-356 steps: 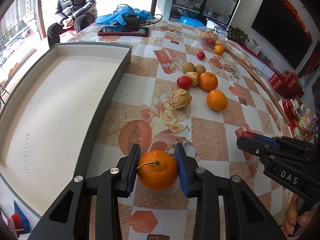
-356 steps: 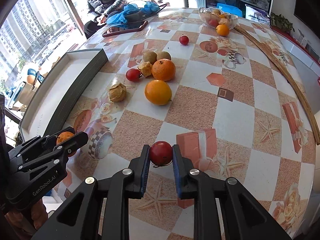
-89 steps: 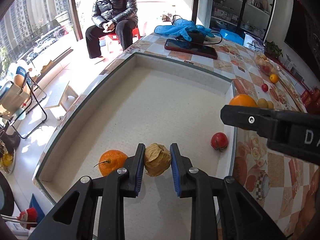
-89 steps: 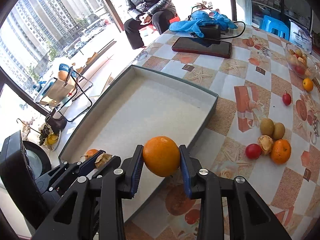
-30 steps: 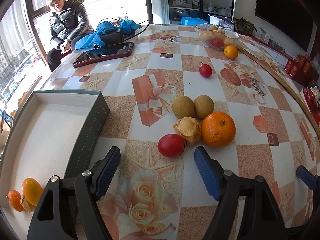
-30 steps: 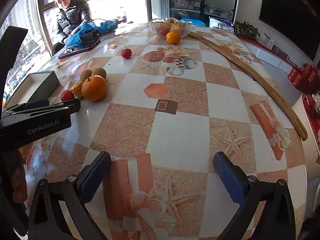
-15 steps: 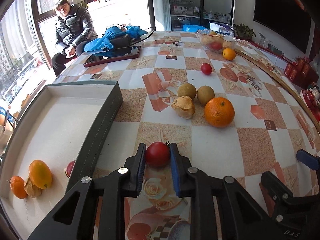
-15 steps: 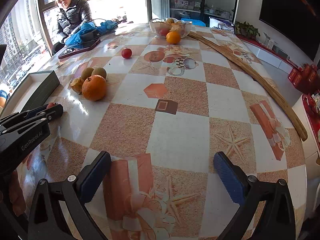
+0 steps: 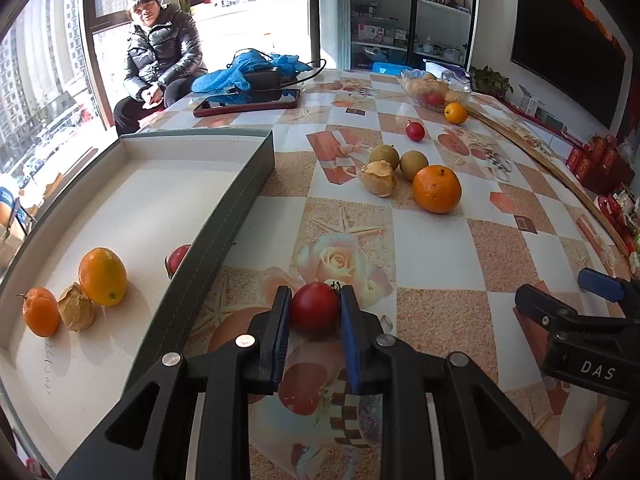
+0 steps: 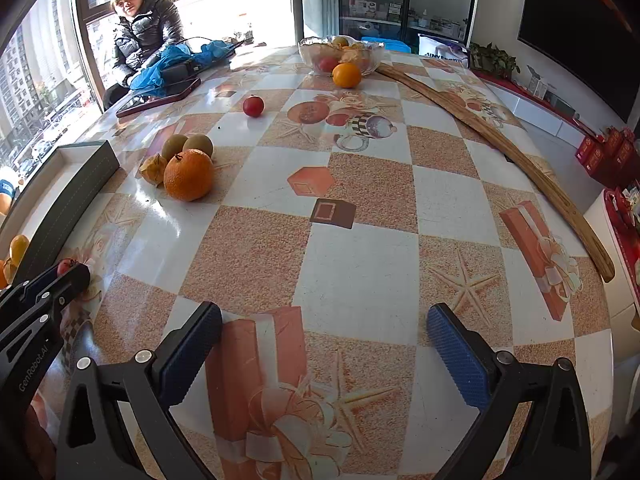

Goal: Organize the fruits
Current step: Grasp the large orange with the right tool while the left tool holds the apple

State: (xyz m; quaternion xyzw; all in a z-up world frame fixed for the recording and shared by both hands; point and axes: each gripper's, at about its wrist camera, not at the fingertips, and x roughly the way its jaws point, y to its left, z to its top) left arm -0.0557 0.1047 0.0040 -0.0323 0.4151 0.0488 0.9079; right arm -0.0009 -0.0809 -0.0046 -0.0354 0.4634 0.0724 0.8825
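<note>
Red tomato (image 9: 315, 307) sat clamped between the blue pads of the left gripper (image 9: 314, 322), both pads pressed flat against its sides, above the patterned table (image 10: 360, 264) just right of the grey tray (image 9: 224, 216) wall. Whether the fruit rested on the tabletop or was lifted clear could not be told from either view. To the left of these tongs, inside the tray, lay a yellow-orange citrus (image 9: 103, 276), a papery husked fruit (image 9: 76, 312) touching it, a small stemmed mandarin (image 9: 40, 312) just beside the husk, and a second red fruit (image 9: 178, 258) half hidden against the tray's inner wall. Ahead of the left tongs and slightly right, well apart from them, sat a cluster on the table: a large orange (image 9: 437, 189), another husked fruit (image 9: 378, 178) and two brownish-green round fruits (image 9: 384, 156) packed close together. Farther beyond were a lone small red fruit (image 9: 415, 131), a small orange (image 9: 455, 113) and a glass bowl (image 9: 434, 88) of fruit behind it. The right gripper (image 10: 324, 340) hung over the table to the right of the left tongs, its jaws spread wide with nothing between them, only tablecloth under the gap. A long wooden strip (image 10: 500, 148) curved along the table edge to the right of these tongs. At the far end lay a phone (image 9: 248, 106) and blue cloth (image 9: 248, 70); a seated person (image 9: 158, 68) in a dark jacket was by the window.
</note>
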